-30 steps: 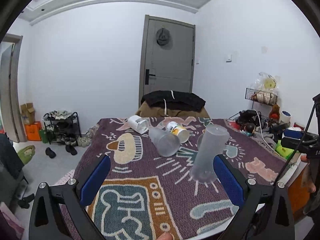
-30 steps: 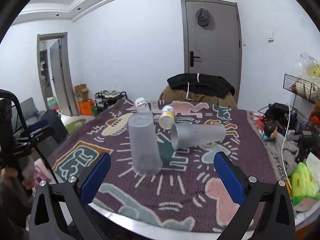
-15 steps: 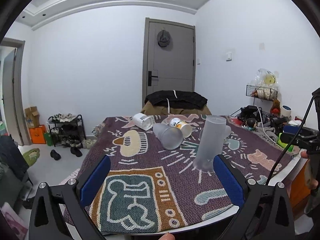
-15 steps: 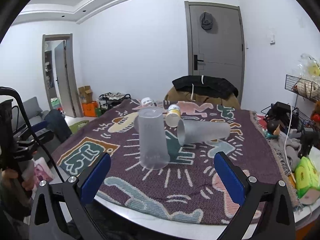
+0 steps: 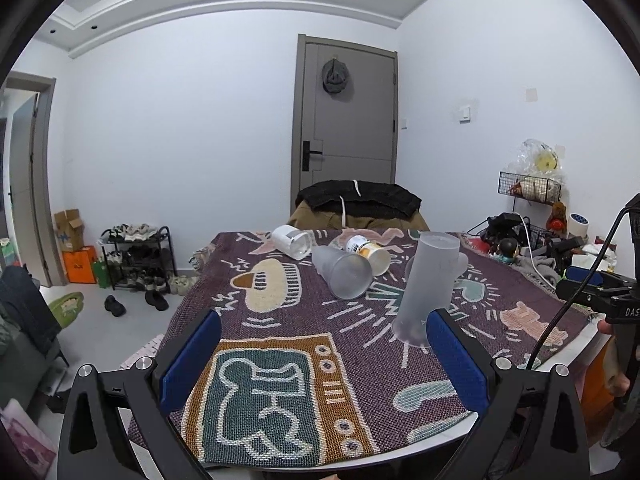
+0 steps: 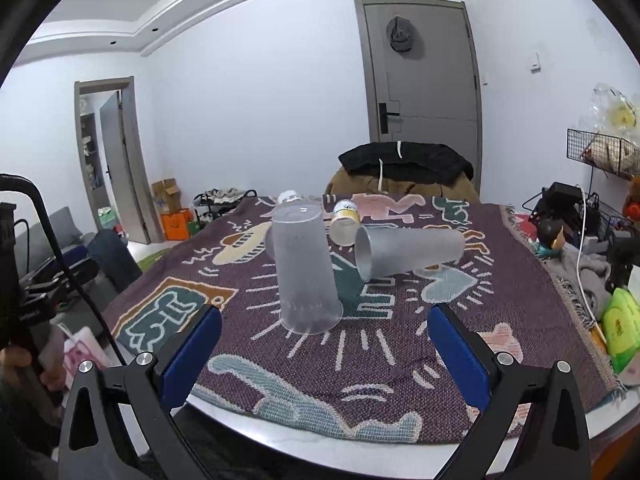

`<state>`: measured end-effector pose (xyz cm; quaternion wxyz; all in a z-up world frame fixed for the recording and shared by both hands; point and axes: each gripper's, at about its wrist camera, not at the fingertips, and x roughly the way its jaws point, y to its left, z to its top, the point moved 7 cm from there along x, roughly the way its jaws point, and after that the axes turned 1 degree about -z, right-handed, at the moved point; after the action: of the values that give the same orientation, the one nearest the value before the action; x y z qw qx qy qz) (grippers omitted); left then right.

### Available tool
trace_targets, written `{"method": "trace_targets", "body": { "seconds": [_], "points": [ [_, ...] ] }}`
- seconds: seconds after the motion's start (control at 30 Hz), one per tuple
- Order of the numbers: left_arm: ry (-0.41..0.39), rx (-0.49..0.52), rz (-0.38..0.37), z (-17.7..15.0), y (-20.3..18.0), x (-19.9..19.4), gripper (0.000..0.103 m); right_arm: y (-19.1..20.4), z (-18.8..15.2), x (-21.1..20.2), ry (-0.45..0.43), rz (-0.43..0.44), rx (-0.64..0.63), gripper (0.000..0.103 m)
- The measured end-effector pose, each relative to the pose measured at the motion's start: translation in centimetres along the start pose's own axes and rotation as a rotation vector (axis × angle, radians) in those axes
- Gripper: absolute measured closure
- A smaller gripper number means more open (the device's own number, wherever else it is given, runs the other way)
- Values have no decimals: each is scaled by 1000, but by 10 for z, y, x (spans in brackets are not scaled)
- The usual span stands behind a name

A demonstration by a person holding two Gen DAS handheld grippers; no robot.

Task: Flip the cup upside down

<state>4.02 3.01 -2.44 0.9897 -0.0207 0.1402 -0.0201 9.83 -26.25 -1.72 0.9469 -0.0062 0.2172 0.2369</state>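
A frosted plastic cup (image 6: 305, 276) stands mouth down on the patterned cloth (image 6: 400, 340); it also shows in the left wrist view (image 5: 426, 288). A second frosted cup (image 6: 408, 250) lies on its side behind it, also seen in the left wrist view (image 5: 344, 272). My left gripper (image 5: 322, 356) is open and empty, held back near the table's front edge. My right gripper (image 6: 324, 348) is open and empty, a little in front of the standing cup.
A yellow-labelled paper cup (image 6: 346, 222) and a white cup (image 5: 292, 240) lie on their sides at the back of the table. Clutter with cables and a green pack (image 6: 620, 324) sits at the right. A chair with dark clothes (image 5: 360, 204) stands behind the table.
Both grippers have drawn back and lowered away from the table, so the cups look farther off. The upside-down cup has stayed in place.
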Motion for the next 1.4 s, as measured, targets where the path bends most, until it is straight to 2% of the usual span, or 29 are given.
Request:
{"method": "trace_targets", "body": {
  "seconds": [1.4],
  "points": [
    [-10, 15, -1, 0, -3, -5, 0, 1, 1, -3, -24, -6, -3, 0]
  ]
}}
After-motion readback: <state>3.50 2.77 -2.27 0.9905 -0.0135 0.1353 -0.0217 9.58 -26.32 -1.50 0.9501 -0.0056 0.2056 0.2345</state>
